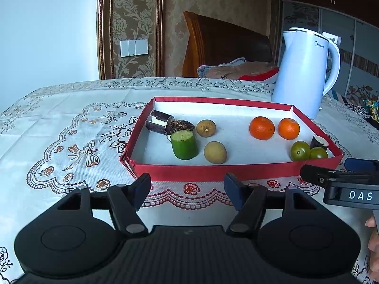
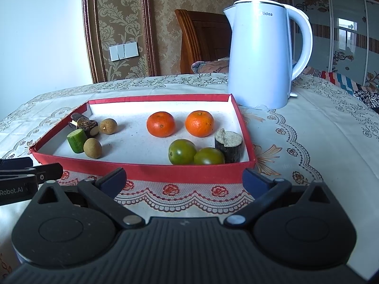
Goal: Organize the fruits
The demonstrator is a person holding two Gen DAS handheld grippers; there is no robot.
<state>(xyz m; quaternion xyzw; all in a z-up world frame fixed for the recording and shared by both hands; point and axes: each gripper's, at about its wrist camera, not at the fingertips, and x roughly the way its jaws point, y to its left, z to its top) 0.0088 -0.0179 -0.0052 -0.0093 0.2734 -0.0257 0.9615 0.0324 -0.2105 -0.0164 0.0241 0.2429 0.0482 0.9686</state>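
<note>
A red-walled tray (image 1: 213, 171) (image 2: 151, 171) lies on the table and holds the fruit. On its left side are dark sugarcane pieces (image 1: 158, 122) (image 2: 85, 124), a green cane piece (image 1: 184, 144) (image 2: 76, 140) and two brown longans (image 1: 215, 152) (image 2: 92, 148). On its right side are two oranges (image 1: 261, 127) (image 2: 161, 124), two green tomatoes (image 1: 300, 151) (image 2: 182, 151) and a dark cane stub (image 2: 228, 146). My left gripper (image 1: 188, 189) is open and empty just before the tray's front wall. My right gripper (image 2: 184, 180) is open and empty, also before the front wall.
A white electric kettle (image 1: 305, 71) (image 2: 260, 54) stands behind the tray's right corner. The table has a lace-patterned cloth (image 1: 71, 142) (image 2: 308, 142). A wooden chair (image 1: 225, 45) with bedding is beyond the far edge. The right gripper's body (image 1: 343, 184) shows beside the left one.
</note>
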